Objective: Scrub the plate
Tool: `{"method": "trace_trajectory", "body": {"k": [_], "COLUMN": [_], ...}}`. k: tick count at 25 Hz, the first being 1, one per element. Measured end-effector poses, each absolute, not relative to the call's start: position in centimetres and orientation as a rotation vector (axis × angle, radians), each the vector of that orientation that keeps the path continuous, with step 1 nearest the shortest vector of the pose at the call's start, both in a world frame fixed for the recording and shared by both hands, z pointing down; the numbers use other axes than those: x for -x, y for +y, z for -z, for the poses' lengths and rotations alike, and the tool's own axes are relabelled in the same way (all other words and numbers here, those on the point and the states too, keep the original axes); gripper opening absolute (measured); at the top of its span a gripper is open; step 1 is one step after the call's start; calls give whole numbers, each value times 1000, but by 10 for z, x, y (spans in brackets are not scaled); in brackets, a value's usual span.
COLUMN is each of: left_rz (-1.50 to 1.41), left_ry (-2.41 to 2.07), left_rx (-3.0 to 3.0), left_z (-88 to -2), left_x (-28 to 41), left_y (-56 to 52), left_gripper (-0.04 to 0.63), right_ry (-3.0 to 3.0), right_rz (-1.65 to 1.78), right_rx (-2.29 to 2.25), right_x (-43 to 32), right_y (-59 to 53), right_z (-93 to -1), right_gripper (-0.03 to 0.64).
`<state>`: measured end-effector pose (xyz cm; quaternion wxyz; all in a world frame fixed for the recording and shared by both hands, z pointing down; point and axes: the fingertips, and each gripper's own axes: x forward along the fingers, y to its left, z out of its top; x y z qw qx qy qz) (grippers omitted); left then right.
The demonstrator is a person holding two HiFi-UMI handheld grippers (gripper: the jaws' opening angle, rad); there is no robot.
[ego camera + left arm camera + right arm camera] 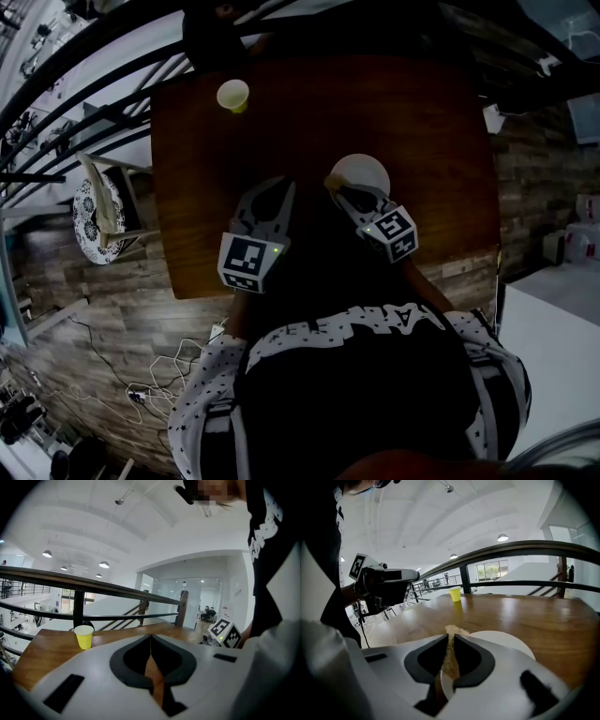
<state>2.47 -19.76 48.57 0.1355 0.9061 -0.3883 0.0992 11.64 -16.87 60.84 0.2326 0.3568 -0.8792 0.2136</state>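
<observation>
Here, right tool (450, 638) clamps a tan sponge (452, 630) at the plate (504, 641); left tool (150, 637) closed, empty.

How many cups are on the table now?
1. The yellow paper cup stands near the far left corner of the brown wooden table, apart from the round white plate. The person's body hides the near edge.

Dark brown rectangular wooden worktop (394, 122), glossy surface. Small yellow paper cup (232, 96) stands upright near the far left corner. Round white plate (361, 171) lies flat toward the middle, well apart from the cup.
</observation>
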Motion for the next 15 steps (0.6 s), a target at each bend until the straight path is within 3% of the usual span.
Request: {"method": "trace_trajectory", "body": {"k": [15], "left_rz": [-265], "left_ry": [-1129], "left_rx": [-2640], "left_z": [-482], "left_x": [-26], "left_y": [-187], "left_gripper": [14], "right_ry": [-2426], "right_rz": [-574], "right_rx": [-924], "right_x": [-108], "right_y": [-144], "right_z": [-608], "right_gripper": [49]}}
